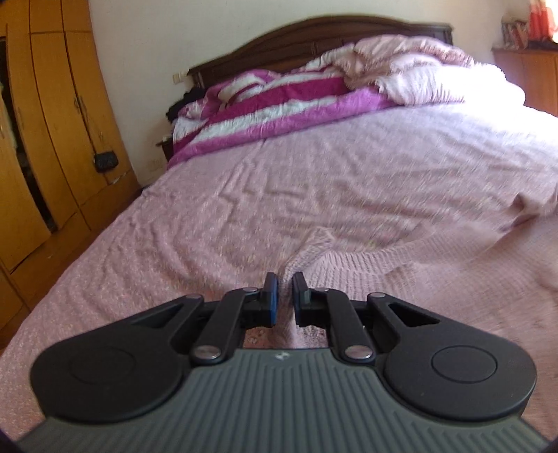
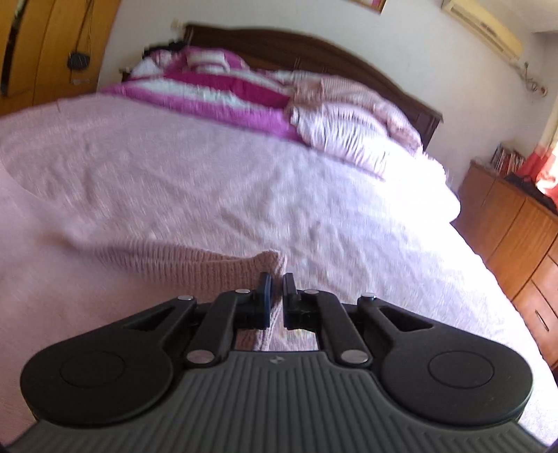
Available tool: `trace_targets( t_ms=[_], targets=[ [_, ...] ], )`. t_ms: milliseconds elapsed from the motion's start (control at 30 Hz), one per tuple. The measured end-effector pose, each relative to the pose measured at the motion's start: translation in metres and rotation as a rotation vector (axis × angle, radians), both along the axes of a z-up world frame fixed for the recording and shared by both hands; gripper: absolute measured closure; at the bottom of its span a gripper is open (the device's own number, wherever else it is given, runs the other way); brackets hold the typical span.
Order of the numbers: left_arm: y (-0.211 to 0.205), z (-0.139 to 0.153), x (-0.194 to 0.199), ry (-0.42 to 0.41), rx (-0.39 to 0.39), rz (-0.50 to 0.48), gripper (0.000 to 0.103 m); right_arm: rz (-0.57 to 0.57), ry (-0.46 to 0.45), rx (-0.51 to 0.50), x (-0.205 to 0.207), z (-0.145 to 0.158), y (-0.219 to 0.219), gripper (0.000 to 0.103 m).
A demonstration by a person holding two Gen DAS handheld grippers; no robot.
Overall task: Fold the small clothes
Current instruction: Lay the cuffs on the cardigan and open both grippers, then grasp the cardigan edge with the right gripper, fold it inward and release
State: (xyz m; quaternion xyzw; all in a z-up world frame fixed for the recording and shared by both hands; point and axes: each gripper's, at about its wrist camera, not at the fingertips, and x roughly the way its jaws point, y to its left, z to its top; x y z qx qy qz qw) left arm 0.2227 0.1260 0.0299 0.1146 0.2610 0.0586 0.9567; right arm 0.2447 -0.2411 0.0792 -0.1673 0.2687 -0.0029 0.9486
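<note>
A pink knitted garment (image 1: pixel 401 265) lies on the pink bedspread (image 1: pixel 244 195). In the left wrist view its ribbed edge runs from the right down into my left gripper (image 1: pixel 285 280), which is shut on a corner of the knit. In the right wrist view the same pink knitted garment (image 2: pixel 195 268) stretches in from the left, and my right gripper (image 2: pixel 276 278) is shut on its other corner. The ribbed hem hangs taut between the two grippers, a little off the bedspread (image 2: pixel 244 195). Both views are blurred.
A crumpled magenta-and-white striped quilt (image 1: pixel 279 97) and pale pink bedding (image 2: pixel 348 129) are piled by the dark wooden headboard (image 1: pixel 314 31). A wooden wardrobe (image 1: pixel 42 139) stands left of the bed, and a low wooden cabinet (image 2: pixel 516 237) stands right of it.
</note>
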Motion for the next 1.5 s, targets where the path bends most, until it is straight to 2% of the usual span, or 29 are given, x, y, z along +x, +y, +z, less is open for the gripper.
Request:
trace_targets(
  t_ms=[167,233,367,467,500,533,600,667,733,833,867,900,933,1000,1067,1133,1200,1267,1333,1433,1500],
  targets=[
    [0.012,-0.023,0.016,0.074,-0.012,0.047,0.089,-0.035,0.056,-0.018,0.019,-0.037,-0.006,0.097],
    [0.015,-0.025,0.015,0.071,-0.027,0.048,0.084,-0.058,0.079,-0.029,0.028,-0.049,-0.007,0.097],
    [0.019,-0.019,0.011,0.071,-0.022,0.079,0.053,-0.117,0.089,0.008,0.028,-0.054,-0.021,0.096],
    [0.027,-0.011,0.001,0.081,-0.077,0.066,0.041,-0.139,0.077,0.138,0.016,-0.039,-0.037,0.094],
    [0.03,-0.008,-0.002,0.086,-0.099,0.059,0.038,-0.13,0.079,0.208,0.012,-0.033,-0.043,0.084],
    [0.032,-0.006,-0.006,0.093,-0.119,0.055,0.037,-0.119,0.088,0.285,0.008,-0.028,-0.049,0.078],
    [0.036,-0.004,-0.013,0.101,-0.152,0.046,0.036,-0.089,0.115,0.423,0.003,-0.021,-0.057,0.051],
    [0.038,-0.002,-0.018,0.109,-0.184,0.041,0.036,-0.065,0.145,0.517,0.001,-0.022,-0.061,0.049],
    [0.039,-0.001,-0.02,0.118,-0.211,0.039,0.036,-0.057,0.176,0.548,0.003,-0.025,-0.059,0.049],
    [0.04,-0.002,-0.02,0.125,-0.226,0.051,0.036,-0.055,0.236,0.555,0.011,-0.04,-0.054,0.049],
    [0.04,-0.002,-0.02,0.126,-0.228,0.052,0.036,-0.055,0.255,0.564,0.014,-0.045,-0.053,0.056],
    [0.039,-0.003,-0.02,0.127,-0.227,0.051,0.036,-0.042,0.254,0.566,0.012,-0.049,-0.051,0.079],
    [0.039,-0.004,-0.02,0.127,-0.223,0.05,0.036,-0.017,0.24,0.556,0.01,-0.048,-0.048,0.087],
    [0.037,-0.006,-0.02,0.126,-0.212,0.042,0.036,-0.009,0.172,0.476,0.003,-0.039,-0.042,0.091],
    [0.036,-0.01,-0.019,0.127,-0.199,0.039,0.036,-0.035,0.128,0.386,0.004,-0.035,-0.04,0.091],
    [0.035,-0.014,-0.017,0.127,-0.198,0.046,0.036,-0.048,0.145,0.3,0.012,-0.043,-0.039,0.091],
    [0.036,-0.018,-0.017,0.123,-0.208,0.066,0.03,-0.039,0.171,0.242,0.018,-0.059,-0.033,0.091],
    [0.037,-0.019,-0.017,0.123,-0.217,0.077,0.03,-0.04,0.141,0.207,0.015,-0.065,-0.027,0.09],
    [0.04,-0.016,-0.018,0.13,-0.228,0.083,0.03,-0.067,0.133,0.236,0.012,-0.063,-0.027,0.089],
    [0.041,-0.008,-0.025,0.138,-0.23,0.079,0.029,-0.085,0.129,0.305,0.003,-0.055,-0.034,0.076],
    [0.04,-0.002,-0.033,0.135,-0.222,0.071,0.029,-0.094,0.117,0.356,-0.008,-0.046,-0.042,0.053]
  ],
)
